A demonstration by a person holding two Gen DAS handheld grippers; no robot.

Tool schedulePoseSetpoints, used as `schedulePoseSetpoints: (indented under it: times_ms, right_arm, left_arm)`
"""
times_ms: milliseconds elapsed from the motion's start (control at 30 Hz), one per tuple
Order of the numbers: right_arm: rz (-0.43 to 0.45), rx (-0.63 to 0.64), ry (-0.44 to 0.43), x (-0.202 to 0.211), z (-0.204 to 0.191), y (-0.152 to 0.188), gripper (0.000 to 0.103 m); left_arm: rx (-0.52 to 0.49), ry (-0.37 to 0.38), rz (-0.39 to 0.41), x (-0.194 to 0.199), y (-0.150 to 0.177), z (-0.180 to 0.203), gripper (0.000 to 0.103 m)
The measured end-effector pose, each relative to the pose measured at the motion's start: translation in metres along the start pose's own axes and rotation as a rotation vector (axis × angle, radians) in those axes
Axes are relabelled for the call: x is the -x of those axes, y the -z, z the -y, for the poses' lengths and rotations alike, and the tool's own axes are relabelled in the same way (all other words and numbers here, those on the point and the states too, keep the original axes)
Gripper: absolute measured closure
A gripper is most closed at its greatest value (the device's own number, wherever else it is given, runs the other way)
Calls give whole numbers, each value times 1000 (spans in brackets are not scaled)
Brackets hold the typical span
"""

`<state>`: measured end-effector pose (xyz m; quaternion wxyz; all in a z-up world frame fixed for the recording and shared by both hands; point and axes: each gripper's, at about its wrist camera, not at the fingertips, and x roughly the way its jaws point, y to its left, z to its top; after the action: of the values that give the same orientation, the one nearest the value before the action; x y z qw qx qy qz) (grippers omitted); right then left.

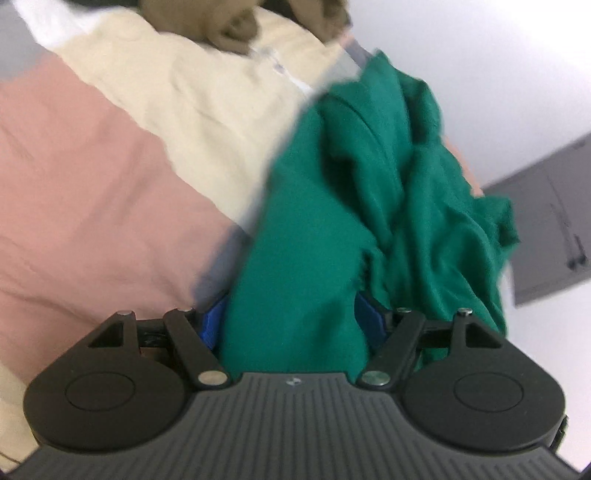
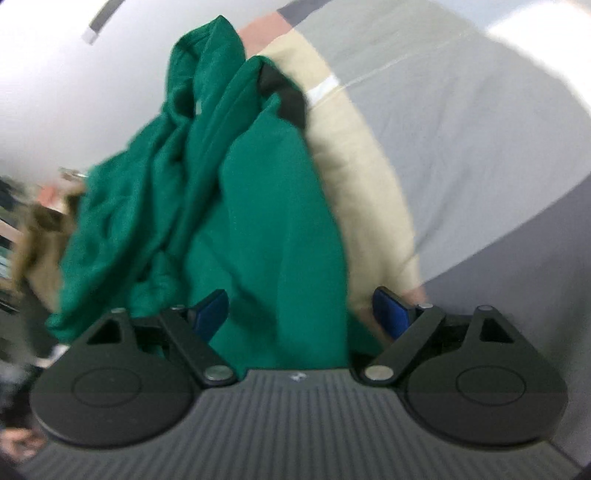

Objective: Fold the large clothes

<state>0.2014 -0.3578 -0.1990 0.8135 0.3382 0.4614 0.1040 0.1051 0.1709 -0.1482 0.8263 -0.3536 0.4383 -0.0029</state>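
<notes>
Left gripper (image 1: 291, 325): jaws stand wide apart, blue pads (image 1: 212, 325) showing at either edge of a band of green cloth that runs between them; whether the pads press on it cannot be told (the picture is smeared).
Right gripper (image 2: 301, 314): jaws also spread wide, blue fingertips (image 2: 391, 310) well apart, with the same green cloth passing through the gap; the right-hand tip stands clear of the fabric, against cream cloth.
Green garment (image 1: 369, 192): in the left wrist view it rises from the gripper towards 12 and 1 o'clock in a rumpled, bunched mass; in the right wrist view (image 2: 236, 184) it climbs towards 11 o'clock, with a dark patch (image 2: 284, 96) near its top edge.
Cream cloth (image 1: 207, 122): lies beside the garment, at 10 to 11 o'clock of the left gripper; at 1 o'clock of the right gripper.
Pink cloth (image 1: 85, 192): at 9 to 10 o'clock of the left gripper, touching the cream cloth.
Pale grey sheet (image 2: 461, 147): at 2 o'clock of the right gripper, beyond the cream cloth.
Brown garment (image 1: 207, 22): at 11 o'clock, far end of the left wrist view.
Grey door (image 1: 546, 229): at 3 o'clock in the left wrist view, in the background.
</notes>
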Motion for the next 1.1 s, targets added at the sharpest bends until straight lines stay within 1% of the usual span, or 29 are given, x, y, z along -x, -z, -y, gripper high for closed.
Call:
schedulePoseSetpoints:
  times_ms: [67, 167, 200, 233, 267, 333, 367, 400, 433, 467, 500, 567, 600, 633, 667, 700, 733, 767, 800, 833, 900, 933, 967, 1033, 1100]
  right_arm:
    - [-30, -1, -73, -1, -7, 5, 15]
    - [-63, 8, -205, 3, -18, 12, 15]
    - [-66, 14, -233, 4, -21, 14, 15]
    - [-64, 28, -229, 6, -24, 16, 16]
    - [-61, 34, -208, 6, -24, 18, 16]
    - [-68, 19, -126, 2, -19, 20, 16]
    - [-75, 10, -81, -2, -15, 19, 19]
    - [-80, 1, -64, -3, -11, 18, 23]
    - [-82, -3, -64, -5, -11, 18, 23]
    - [-83, -1, -65, -6, -10, 18, 22]
    - [-80, -2, -77, -5, -12, 18, 21]
    - [-81, -4, -151, -3, -14, 20, 22]
    - [-91, 7, -201, -2, -17, 22, 24]
    - [-97, 20, -232, -1, -18, 25, 24]
    - [-103, 34, -234, -2, -22, 27, 24]
    - [-108, 51, -207, -4, -25, 29, 27]
    - [-113, 64, -142, -7, -26, 31, 33]
    - [-116, 70, -74, -10, -25, 33, 53]
    - [-108, 70, -23, -12, -23, 33, 72]
    - [-100, 58, -20, -10, -22, 33, 74]
    - [-64, 66, -26, -1, -24, 34, 80]
    - [-38, 79, -35, 9, -25, 35, 81]
    - [-11, 93, -54, 18, -27, 35, 83]
    - [38, 100, -98, 36, -30, 35, 84]
    - [59, 113, -130, 51, -34, 35, 86]
  left_arm:
    - [-21, 49, -5, 2, 5, 7, 27]
    - [-24, 162, -25, 7, 13, 14, 27]
    - [-42, 156, -23, 9, 17, 18, 27]
    - [-65, 123, -21, 9, 20, 21, 27]
    - [-83, 82, -27, 7, 23, 22, 27]
    - [-89, 32, -34, -1, 27, 21, 27]
    - [-91, 23, -37, -3, 28, 20, 27]
    - [-92, 21, -35, -4, 29, 21, 27]
    - [-93, 21, -31, -4, 31, 22, 28]
    - [-94, 32, -30, -2, 33, 24, 28]
    - [-95, 64, -35, -1, 34, 25, 28]
    - [-97, 142, -34, 7, 38, 23, 28]
    - [-90, 165, -31, 10, 38, 20, 28]
    - [-83, 171, -31, 11, 39, 20, 28]
    - [-90, 158, -36, 11, 42, 21, 28]
    - [-120, 116, -50, 9, 44, 23, 28]
    - [-164, 68, -66, 5, 49, 28, 28]
    - [-214, 28, -71, 1, 53, 35, 28]
    - [-248, 6, -70, 0, 57, 41, 28]
    - [-263, -8, -65, 1, 59, 44, 30]
    - [-251, -28, -55, 6, 61, 46, 49]
    - [-245, -48, -53, 10, 62, 46, 72]
    - [-238, -44, -45, 17, 62, 45, 90]
    - [-208, 6, -8, 33, 62, 41, 94]
    - [-186, 64, 26, 54, 62, 36, 95]
